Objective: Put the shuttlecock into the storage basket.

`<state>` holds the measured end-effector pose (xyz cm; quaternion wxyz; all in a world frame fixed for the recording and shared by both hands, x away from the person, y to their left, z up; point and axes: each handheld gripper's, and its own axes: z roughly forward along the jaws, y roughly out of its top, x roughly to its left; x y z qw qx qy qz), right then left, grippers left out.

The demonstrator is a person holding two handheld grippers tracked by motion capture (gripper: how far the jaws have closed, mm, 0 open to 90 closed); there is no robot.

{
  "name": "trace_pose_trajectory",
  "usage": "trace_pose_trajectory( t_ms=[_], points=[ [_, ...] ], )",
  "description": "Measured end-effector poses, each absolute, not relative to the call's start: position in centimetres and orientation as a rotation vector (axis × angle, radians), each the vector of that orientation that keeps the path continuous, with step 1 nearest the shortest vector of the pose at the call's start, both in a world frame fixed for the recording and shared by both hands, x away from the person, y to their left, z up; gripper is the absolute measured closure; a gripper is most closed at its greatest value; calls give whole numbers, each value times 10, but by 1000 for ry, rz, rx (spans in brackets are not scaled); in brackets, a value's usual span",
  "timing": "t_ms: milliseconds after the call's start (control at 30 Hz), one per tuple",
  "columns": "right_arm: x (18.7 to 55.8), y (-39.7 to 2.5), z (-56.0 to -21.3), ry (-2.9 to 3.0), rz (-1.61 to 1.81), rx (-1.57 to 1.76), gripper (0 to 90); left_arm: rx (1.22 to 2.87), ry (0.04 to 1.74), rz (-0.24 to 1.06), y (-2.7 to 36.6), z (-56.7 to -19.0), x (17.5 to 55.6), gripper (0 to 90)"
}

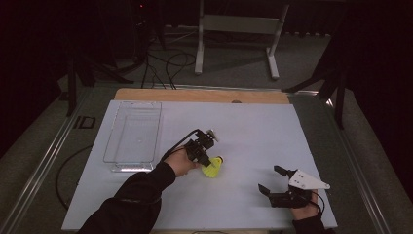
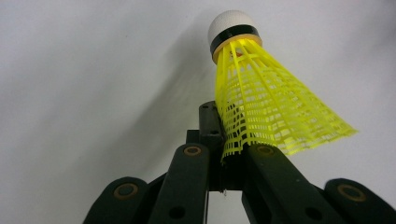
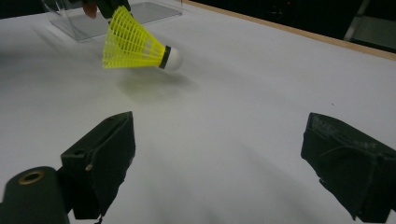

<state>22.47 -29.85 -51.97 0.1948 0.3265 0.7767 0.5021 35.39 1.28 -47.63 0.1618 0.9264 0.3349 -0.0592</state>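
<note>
Left gripper [image 1: 207, 161] clamped on the yellow shuttlecock [image 1: 213, 168] skirt edge, cork pointing right. Right gripper [image 1: 273, 179] wide open, empty, well apart at near right.

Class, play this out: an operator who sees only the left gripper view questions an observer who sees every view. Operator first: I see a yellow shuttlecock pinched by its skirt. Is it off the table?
Observer: Yes, the shuttlecock hangs above its shadow, cork pointing sideways.
Operator: Where is the other gripper?
Observer: The right gripper sits near the table's front right, fingers wide apart and empty.
Operator: Any container nearby?
Observer: A clear plastic tray lies to the left of the left gripper.
</note>
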Motion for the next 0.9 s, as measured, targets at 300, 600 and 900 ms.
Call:
trace_pose_trajectory(
  t_ms=[300, 600, 900],
  points=[
    [225, -299, -519, 2174, 1408, 918, 100, 2631, 951, -158, 20, -466, 353, 900],
    [225, -298, -520, 2175, 1405, 918, 100, 2612, 969, -123, 31, -453, 354, 900],
    [225, -298, -519, 2172, 1406, 918, 100, 2568, 981, -101, 47, -430, 359, 900]
  ],
)
